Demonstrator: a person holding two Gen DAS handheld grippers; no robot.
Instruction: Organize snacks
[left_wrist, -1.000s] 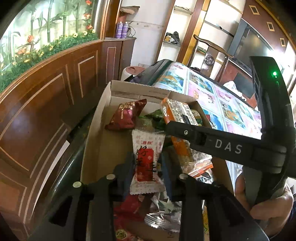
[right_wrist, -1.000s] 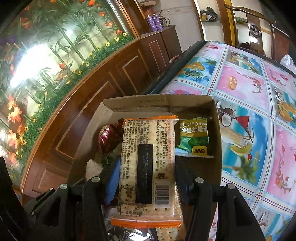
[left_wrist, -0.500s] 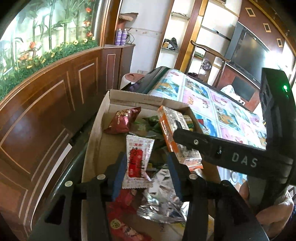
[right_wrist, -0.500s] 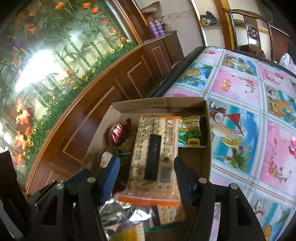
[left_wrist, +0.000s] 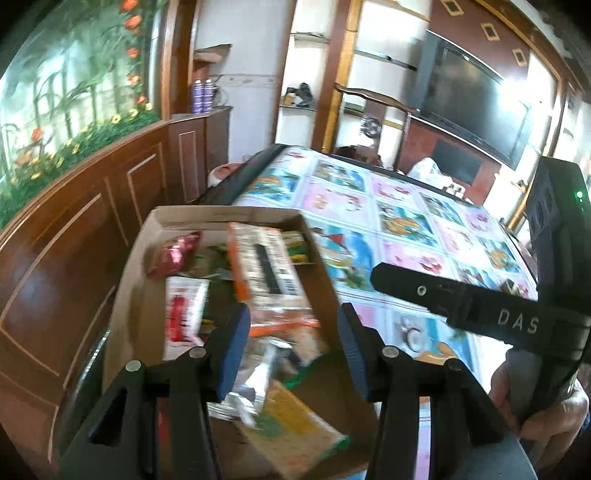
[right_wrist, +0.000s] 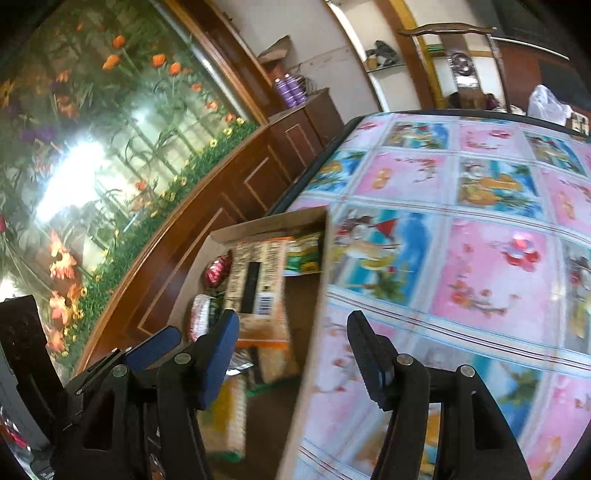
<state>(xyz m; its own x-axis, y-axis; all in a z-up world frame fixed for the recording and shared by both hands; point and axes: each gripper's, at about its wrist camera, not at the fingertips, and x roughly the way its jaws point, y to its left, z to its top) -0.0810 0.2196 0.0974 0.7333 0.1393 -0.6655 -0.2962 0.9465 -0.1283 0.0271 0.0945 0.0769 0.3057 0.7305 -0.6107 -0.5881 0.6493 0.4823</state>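
My left tongs (left_wrist: 291, 339) hang over the near half of the open brown cardboard box (left_wrist: 221, 213), their blue-padded jaws opening with nothing pinched between them; the snacks lie below the gap, untouched. My right tongs (right_wrist: 291, 341) stand spread and empty too, straddling the box's right wall, one jaw over the box and the other over the bench. In the left view the right tongs' black body crosses on the right, gripped by my right hand (left_wrist: 546, 417).

Nearest in the box lies a yellow-and-green packet (left_wrist: 295, 424), blurred, with crinkled silver foil wrappers (left_wrist: 255, 380) just beyond it. Left of those is a white sachet with a red label (left_wrist: 183, 314). Through the middle runs a long orange-edged cracker pack with a black stripe (left_wrist: 266, 266), resting on the other snacks. At the far end sit a dark red foil packet (left_wrist: 173, 251) on the left and a green snack bag (right_wrist: 304, 254) in the right corner.

The box stands at the left edge of the bench, which wears a pink-and-blue patterned plastic cover (right_wrist: 480, 229). Left of it runs a dark wood panelled wall (left_wrist: 74, 251).
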